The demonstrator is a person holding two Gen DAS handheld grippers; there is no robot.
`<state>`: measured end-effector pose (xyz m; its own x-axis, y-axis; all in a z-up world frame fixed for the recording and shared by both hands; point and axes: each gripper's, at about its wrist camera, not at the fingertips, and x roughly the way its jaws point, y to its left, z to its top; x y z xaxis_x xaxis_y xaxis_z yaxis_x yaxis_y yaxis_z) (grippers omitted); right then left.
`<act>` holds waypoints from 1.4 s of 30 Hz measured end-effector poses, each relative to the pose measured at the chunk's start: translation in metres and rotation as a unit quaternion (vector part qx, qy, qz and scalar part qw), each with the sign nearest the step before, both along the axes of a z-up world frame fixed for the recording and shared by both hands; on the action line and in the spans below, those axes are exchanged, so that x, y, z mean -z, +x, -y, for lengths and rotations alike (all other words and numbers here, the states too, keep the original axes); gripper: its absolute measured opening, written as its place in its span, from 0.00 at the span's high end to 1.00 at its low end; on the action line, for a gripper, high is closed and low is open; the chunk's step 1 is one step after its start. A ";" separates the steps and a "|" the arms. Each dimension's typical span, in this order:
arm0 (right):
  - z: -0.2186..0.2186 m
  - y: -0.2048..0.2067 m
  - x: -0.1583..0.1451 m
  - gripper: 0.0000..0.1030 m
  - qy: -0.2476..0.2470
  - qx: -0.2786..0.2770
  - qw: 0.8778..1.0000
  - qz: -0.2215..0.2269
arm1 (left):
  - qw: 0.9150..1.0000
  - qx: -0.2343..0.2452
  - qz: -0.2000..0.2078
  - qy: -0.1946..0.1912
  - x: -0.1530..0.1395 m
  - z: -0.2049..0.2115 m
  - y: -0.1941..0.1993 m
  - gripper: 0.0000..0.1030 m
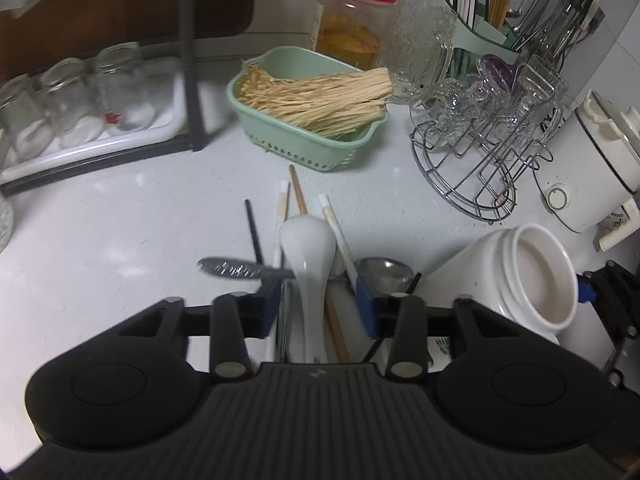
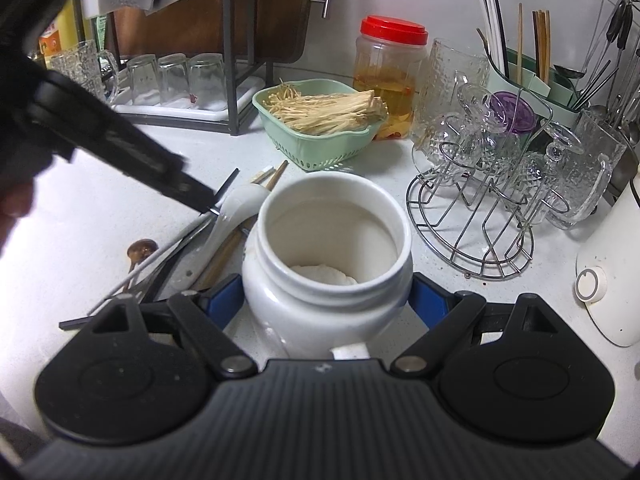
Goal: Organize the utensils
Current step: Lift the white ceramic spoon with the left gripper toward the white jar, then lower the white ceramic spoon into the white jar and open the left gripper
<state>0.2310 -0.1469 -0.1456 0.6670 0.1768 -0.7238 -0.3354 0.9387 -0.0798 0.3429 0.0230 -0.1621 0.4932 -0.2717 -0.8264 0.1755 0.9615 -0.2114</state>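
A pile of utensils lies on the white counter: a white ceramic spoon (image 1: 308, 248) (image 2: 240, 202), white chopsticks (image 1: 334, 220), a wooden chopstick (image 1: 298, 190), a black chopstick (image 1: 253, 228) and a metal spoon (image 1: 384, 274). My left gripper (image 1: 318, 306) hovers low over the pile, open, its blue pads astride the ceramic spoon's handle without pressing it. A blurred metal handle (image 1: 228, 269) sticks out by the left pad. My right gripper (image 2: 326, 300) is shut on the open white jar (image 2: 328, 240) (image 1: 528, 276), which leans to the right of the pile.
A green basket of enoki mushrooms (image 1: 316, 100) and a red-lidded jar (image 1: 352, 20) stand behind the pile. To the right are a wire rack of glasses (image 1: 480, 152), a green utensil holder (image 1: 480, 28) and a white appliance (image 1: 600, 160). At left, a tray of upturned glasses (image 1: 80, 100).
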 end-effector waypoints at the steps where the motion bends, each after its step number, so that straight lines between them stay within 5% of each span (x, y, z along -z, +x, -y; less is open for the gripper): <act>1: 0.000 0.000 0.000 0.12 0.000 0.001 1.000 0.000 | 1.000 0.003 -0.002 -0.001 0.003 0.002 0.005 0.51; 20: 0.000 0.006 0.000 0.12 0.004 0.008 1.000 -0.016 | 0.996 0.024 -0.053 0.073 0.045 0.030 0.071 0.45; 27: 0.001 0.010 0.002 0.12 0.012 0.009 1.000 -0.019 | 0.991 0.044 -0.047 0.119 0.047 0.043 0.075 0.52; 42: 0.000 0.014 0.002 0.12 0.011 0.006 1.000 -0.020 | 0.996 0.018 -0.025 0.083 0.018 0.029 0.056 0.52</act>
